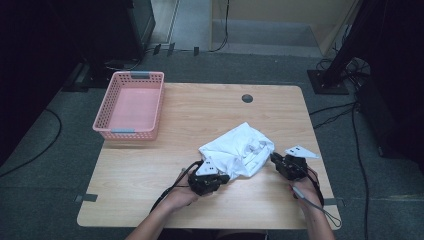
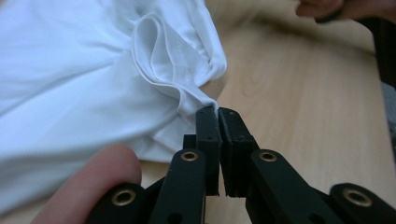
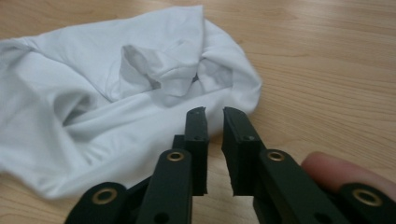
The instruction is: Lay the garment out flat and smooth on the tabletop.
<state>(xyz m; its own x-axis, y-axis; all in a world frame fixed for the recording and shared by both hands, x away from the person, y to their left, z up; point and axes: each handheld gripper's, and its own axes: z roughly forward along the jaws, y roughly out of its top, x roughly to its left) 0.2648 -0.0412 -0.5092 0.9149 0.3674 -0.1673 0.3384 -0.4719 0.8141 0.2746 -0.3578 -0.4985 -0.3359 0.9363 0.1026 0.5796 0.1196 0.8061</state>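
From above, the white shirt lay crumpled near the tabletop's right edge; left gripper pinched its hem tight; right gripper, jaws slightly parted, stood just short of the cloth.

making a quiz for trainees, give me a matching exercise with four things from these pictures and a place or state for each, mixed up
Things:
1. white garment
2. pink basket
3. left gripper
4. right gripper

Places or states:
A. at the table's far left corner, nothing in it
B. jaws a little apart, nothing between them, just short of the cloth
C. crumpled in a heap on the near right part of the table
D. jaws pinched on an edge of the cloth

Pairs: 1-C, 2-A, 3-D, 4-B
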